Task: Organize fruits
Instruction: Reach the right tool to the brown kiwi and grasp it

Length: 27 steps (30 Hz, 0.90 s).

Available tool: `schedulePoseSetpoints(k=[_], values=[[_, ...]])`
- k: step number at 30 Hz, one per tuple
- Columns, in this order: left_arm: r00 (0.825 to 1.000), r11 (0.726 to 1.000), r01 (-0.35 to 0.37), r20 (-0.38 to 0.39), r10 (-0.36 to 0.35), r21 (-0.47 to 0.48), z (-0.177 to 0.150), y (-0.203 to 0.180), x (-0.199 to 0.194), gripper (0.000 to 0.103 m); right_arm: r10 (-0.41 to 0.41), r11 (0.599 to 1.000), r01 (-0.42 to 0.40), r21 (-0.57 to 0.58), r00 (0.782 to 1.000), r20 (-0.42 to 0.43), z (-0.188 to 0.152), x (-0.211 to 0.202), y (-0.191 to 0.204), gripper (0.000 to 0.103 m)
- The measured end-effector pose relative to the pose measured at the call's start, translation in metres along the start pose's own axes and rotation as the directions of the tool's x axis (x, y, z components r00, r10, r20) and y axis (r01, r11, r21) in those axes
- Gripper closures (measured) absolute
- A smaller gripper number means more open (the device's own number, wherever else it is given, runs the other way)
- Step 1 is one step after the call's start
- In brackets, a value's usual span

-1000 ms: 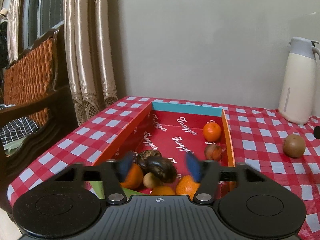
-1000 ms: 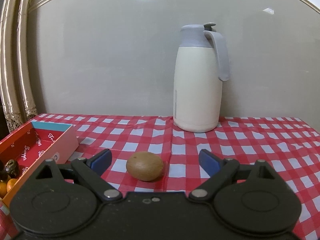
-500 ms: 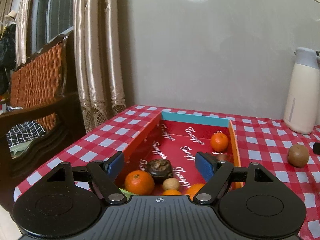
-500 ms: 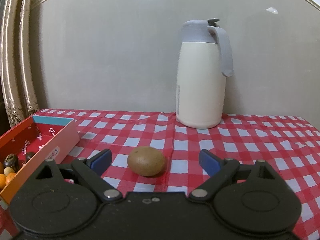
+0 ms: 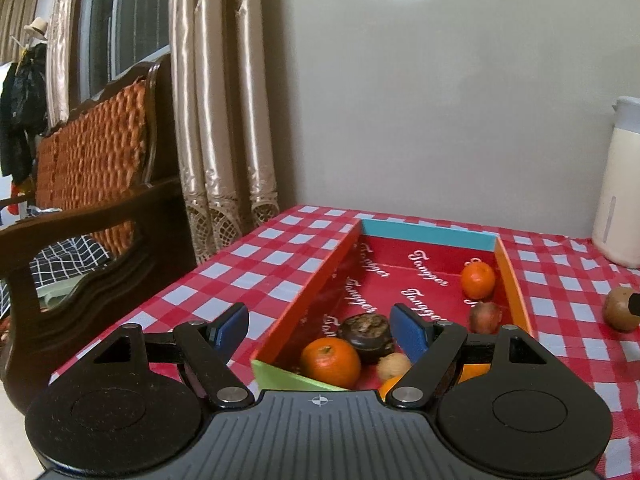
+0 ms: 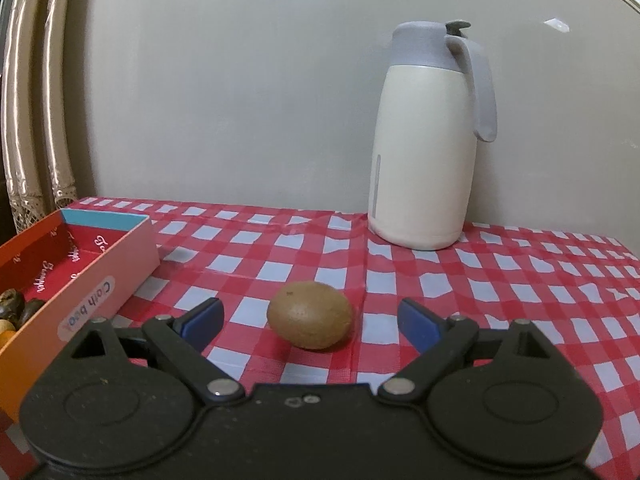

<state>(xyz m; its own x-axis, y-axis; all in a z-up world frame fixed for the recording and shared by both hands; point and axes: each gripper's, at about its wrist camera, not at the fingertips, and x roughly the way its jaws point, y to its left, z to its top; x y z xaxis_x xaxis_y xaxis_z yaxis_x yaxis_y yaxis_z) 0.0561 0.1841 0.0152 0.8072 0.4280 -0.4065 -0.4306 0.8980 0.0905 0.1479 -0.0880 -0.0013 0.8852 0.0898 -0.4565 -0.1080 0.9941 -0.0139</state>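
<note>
So the setup is a table with a red-and-white checked cloth (image 6: 500,280) pushed against a plain grey wall, curtains (image 5: 216,120) and a wooden bench (image 5: 92,184) off in the left half of the left wrist view, and a cream thermos jug (image 6: 424,152) standing right of centre in the right wrist view. The red box (image 5: 316,292) sits in the lower middle of the left view with a bunch of fruit already in it: an orange (image 5: 331,362) near the bottom edge, a dark wrinkly fruit (image 5: 367,338) just behind it, another orange (image 5: 477,279) further back on the right. The left gripper (image 5: 320,326) hangs over the near end of the box with its jaws spread wide, nothing in them. The one fruit outside the box is the kiwi (image 6: 310,315), lying on the cloth in the lower centre of the right view, well clear of the box. The right gripper (image 6: 310,318) is lined up on it, jaws wide apart with one blue pad either side, not touching yet as far as I can see. My guess is the kiwi is light, a bit fuzzy so it shouldn't slip, but soft enough to bruise. I'd pinch it gently across the fat middle, since near the ends it could squirt out or roll.
</note>
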Motion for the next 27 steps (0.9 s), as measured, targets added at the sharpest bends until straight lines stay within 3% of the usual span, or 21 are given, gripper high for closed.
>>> schedulePoseSetpoints(k=[27], values=[[0.998,0.997,-0.059,-0.034,0.058,-0.044,-0.004,0.031,0.015,0.026,-0.008,1.0,0.008,-0.001,0.999,-0.046,0.005,0.031,0.011,0.013]])
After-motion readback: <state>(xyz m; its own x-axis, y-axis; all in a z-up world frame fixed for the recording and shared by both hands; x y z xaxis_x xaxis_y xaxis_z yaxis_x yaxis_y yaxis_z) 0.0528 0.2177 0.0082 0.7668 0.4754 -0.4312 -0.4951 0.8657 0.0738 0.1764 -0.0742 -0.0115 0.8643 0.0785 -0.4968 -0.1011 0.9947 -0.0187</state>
